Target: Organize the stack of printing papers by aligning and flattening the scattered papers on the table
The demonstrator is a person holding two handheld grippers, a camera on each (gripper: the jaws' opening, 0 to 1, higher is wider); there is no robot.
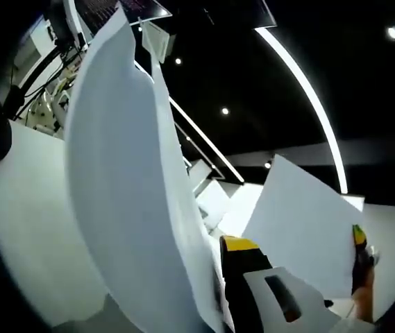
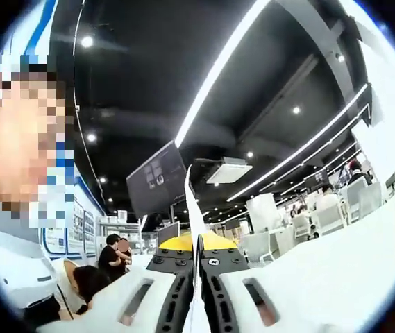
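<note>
A thin white sheet of printing paper (image 2: 194,229) is pinched edge-on by the right claw (image 2: 198,263), lifted off the white tabletop (image 2: 336,277). A curved white sheet (image 1: 128,187) is clamped by the left claw (image 1: 228,277) — edges should be squared before lowering.

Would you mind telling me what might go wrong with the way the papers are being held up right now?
1. The large sheet in the left gripper bows heavily, so it may crease or slip.
2. The right gripper pinches a sheet by its thin edge only; a tug could tear it or pull it free.
3. A second sheet hangs tilted in the air, so the edges may end up misaligned.
</note>
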